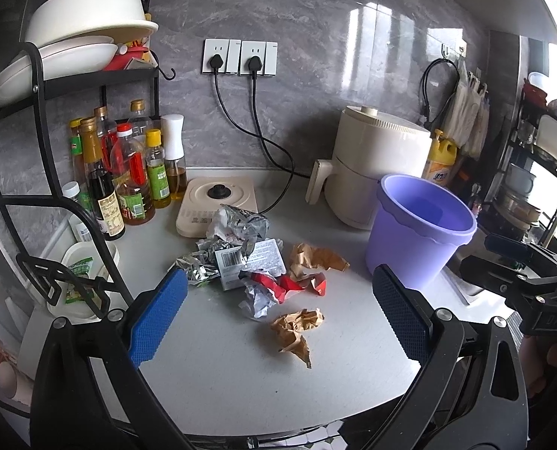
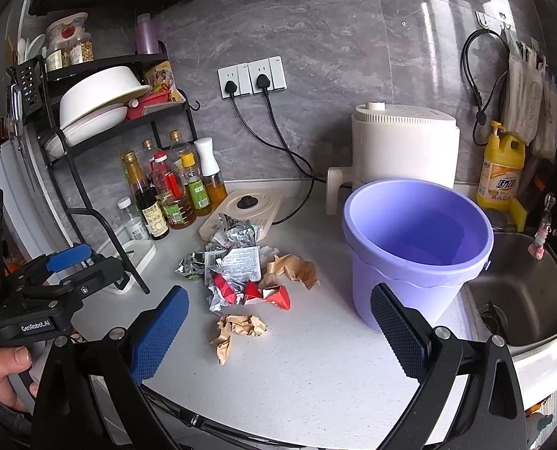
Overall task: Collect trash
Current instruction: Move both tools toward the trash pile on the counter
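Note:
A heap of trash lies mid-counter: crumpled silver foil (image 1: 237, 227) (image 2: 237, 232), a white labelled packet (image 1: 250, 262) (image 2: 241, 262), a red and white wrapper (image 1: 282, 285) (image 2: 248, 292), a brown paper wad behind (image 1: 314, 258) (image 2: 291, 268) and a nearer brown paper wad (image 1: 297, 328) (image 2: 239, 330). An empty purple bucket (image 1: 417, 232) (image 2: 417, 247) stands to the right of it. My left gripper (image 1: 278, 315) is open and empty above the near wad. My right gripper (image 2: 278, 333) is open and empty, just right of that wad.
Oil and sauce bottles (image 1: 128, 172) and a black dish rack (image 1: 72, 75) stand at the left. A cream hotplate (image 1: 218, 198) and a cream appliance (image 1: 379, 165) sit at the back, with cords to wall sockets. A steel sink (image 2: 518, 292) lies at the right.

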Demonstrator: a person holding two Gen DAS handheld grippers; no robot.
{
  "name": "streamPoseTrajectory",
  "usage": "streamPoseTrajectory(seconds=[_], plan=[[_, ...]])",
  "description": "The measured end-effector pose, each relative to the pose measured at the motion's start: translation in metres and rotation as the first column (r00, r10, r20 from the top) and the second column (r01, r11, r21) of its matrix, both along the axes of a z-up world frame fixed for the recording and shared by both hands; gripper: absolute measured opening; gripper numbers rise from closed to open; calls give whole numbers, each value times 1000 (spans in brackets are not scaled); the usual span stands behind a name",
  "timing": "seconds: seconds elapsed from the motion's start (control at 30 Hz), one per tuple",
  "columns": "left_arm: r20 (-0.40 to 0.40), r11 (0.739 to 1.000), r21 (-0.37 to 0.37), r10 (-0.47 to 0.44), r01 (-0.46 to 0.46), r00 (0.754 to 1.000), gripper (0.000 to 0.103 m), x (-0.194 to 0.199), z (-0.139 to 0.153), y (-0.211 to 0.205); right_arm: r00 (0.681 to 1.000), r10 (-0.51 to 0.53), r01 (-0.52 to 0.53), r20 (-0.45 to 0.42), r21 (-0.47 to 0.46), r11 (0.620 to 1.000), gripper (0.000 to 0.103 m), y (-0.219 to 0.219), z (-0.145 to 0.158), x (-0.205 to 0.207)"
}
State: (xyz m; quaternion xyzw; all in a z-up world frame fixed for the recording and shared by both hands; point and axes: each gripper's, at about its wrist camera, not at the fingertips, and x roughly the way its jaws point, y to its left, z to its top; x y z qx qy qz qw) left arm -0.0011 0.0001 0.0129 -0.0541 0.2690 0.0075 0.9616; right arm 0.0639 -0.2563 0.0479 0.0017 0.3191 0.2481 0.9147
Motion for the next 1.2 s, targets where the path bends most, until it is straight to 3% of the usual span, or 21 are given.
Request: streamPoseTrajectory(seconds=[1.2], plan=[[25, 1000, 3, 0, 0, 1000, 98, 1, 9, -2, 999, -10, 10, 40, 15, 1000, 95, -6, 8, 2]])
